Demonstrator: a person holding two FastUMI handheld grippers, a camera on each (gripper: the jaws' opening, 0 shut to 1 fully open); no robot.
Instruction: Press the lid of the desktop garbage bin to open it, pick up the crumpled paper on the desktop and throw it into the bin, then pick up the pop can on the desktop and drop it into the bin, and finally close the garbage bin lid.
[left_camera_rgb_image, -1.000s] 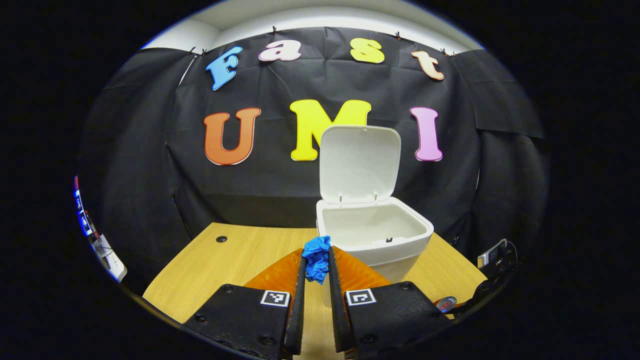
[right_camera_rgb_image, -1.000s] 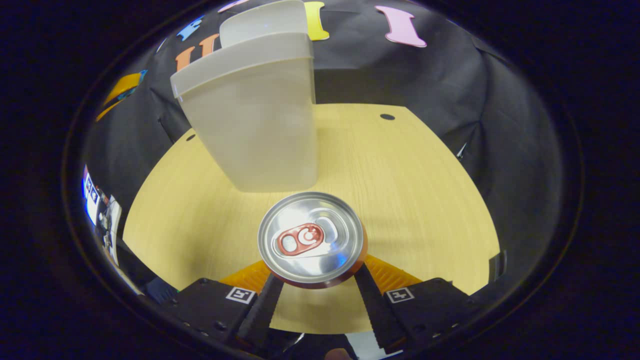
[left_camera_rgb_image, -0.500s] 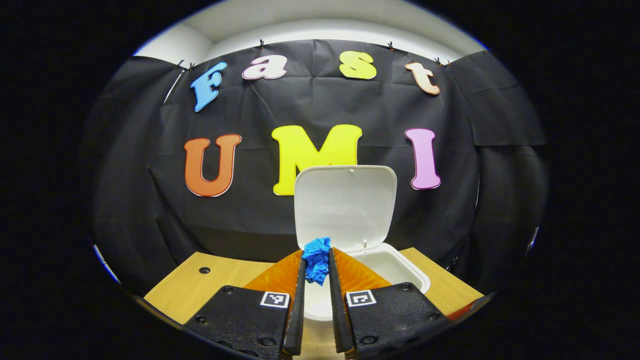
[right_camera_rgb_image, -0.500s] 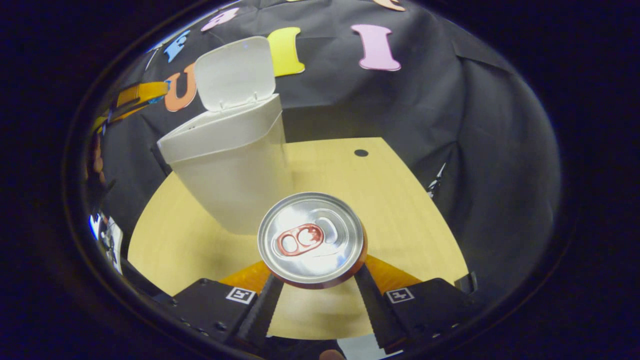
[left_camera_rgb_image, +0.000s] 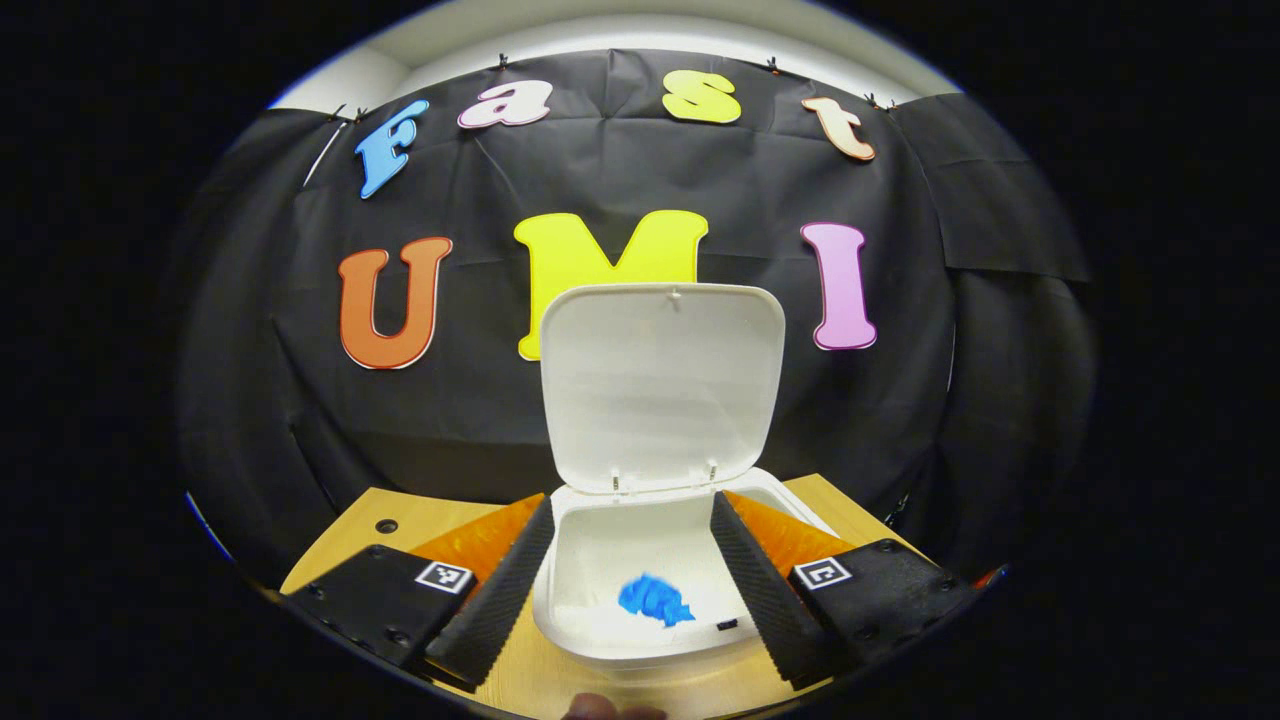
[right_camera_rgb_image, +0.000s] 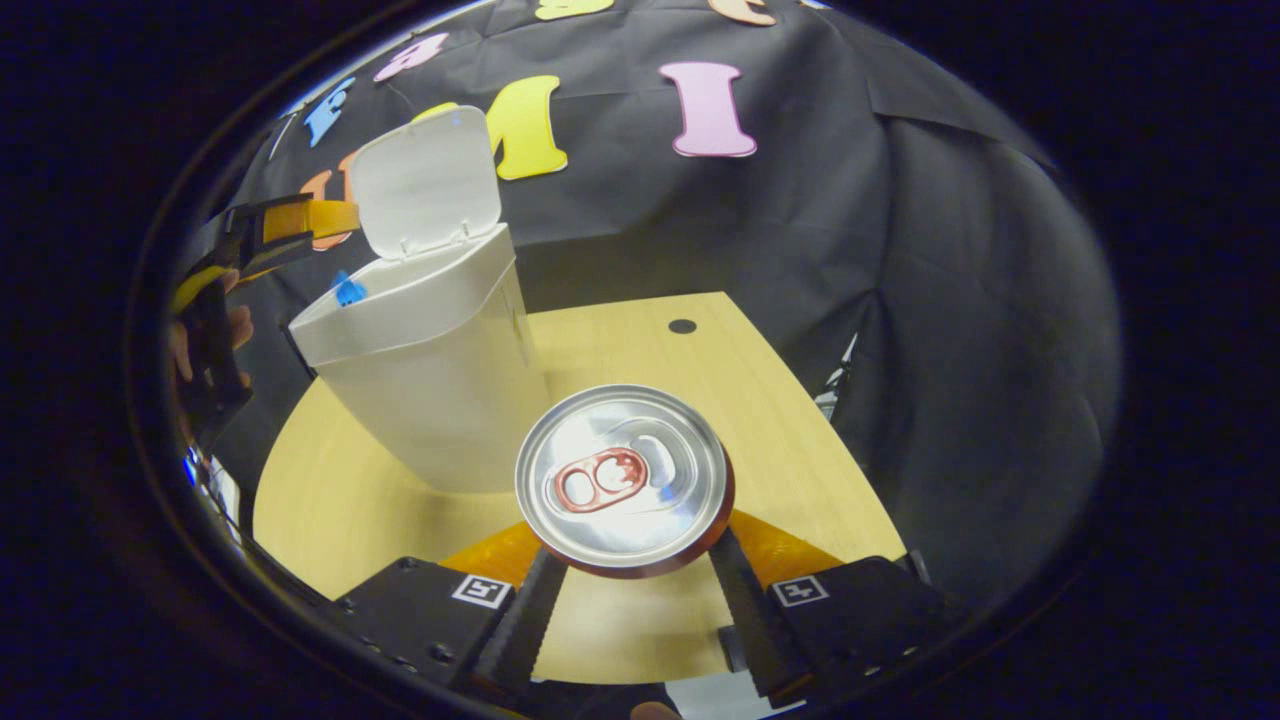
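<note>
Two jaws – left gripper (left_camera_rgb_image: 632, 580) wide over bin (left_camera_rgb_image: 640, 640), crumpled paper (left_camera_rgb_image: 655, 600) seemingly inside, right gripper (right_camera_rgb_image: 630, 590) clamping pop can (right_camera_rgb_image: 622, 478).

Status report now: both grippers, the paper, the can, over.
Left gripper open above bin, lid up. Blue paper inside the bin. Right gripper shut on can. Nothing in the way.

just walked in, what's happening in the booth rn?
A person is clearing a desk with two handheld claws. The bin stands with its lid up, and the blue crumpled paper lies inside it. The left claw hangs open over the opening. The right claw is shut on the pop can, held beside the bin above the desk, not yet dropped in.
</note>
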